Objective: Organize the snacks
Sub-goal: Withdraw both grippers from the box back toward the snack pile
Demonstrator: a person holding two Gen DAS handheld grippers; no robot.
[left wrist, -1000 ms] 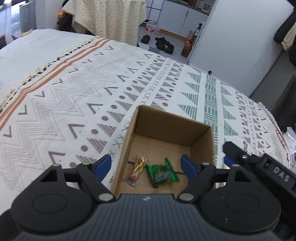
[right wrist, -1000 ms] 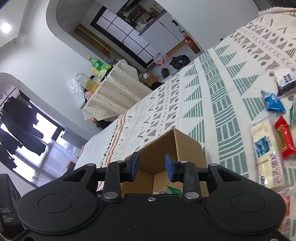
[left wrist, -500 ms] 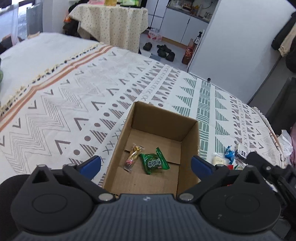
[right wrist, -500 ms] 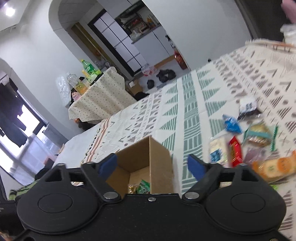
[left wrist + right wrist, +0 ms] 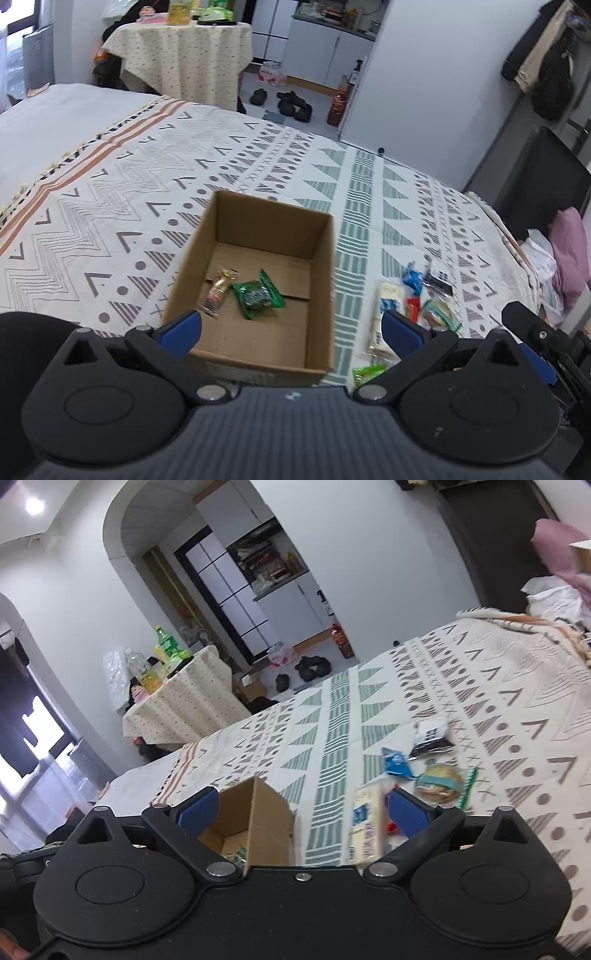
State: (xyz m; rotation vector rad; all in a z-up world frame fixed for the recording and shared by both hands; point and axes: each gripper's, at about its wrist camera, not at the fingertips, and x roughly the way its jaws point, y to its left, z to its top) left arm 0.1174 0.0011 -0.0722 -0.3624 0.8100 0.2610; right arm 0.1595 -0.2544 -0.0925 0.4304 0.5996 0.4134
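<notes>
A bed (image 5: 110, 177) spread with a patterned blanket fills most of the room, and the open cardboard box (image 5: 258, 354) sits on it as the landmark for everything else. Inside the box, on its floor, lie two snacks already put away: a green wrapped packet (image 5: 258, 294) and, just beside it toward the box's left wall, a small clear-wrapped candy (image 5: 218, 291). Outside the box's right wall, near it on the blanket, the loose pile of snacks (image 5: 417, 295) still waits: a pale flat packet (image 5: 365, 823) nearest the box, then a blue pouch (image 5: 397, 762), a round biscuit pack (image 5: 441, 780) and a black sachet (image 5: 430, 736) farther off. The left tongs (image 5: 291, 326) hang above the box's near edge, spread wide with nothing between them; the right tongs (image 5: 301, 812) have just been opening and are also spread and empty, straddling the box's corner and the pale packet. The risk I see is the crowding: the packets lie touching and overlapping, so a wide closing could pinch two at once or slip off the slick film, and a low sweep by the right tongs could knock the light box askew on the soft bedding.
</notes>
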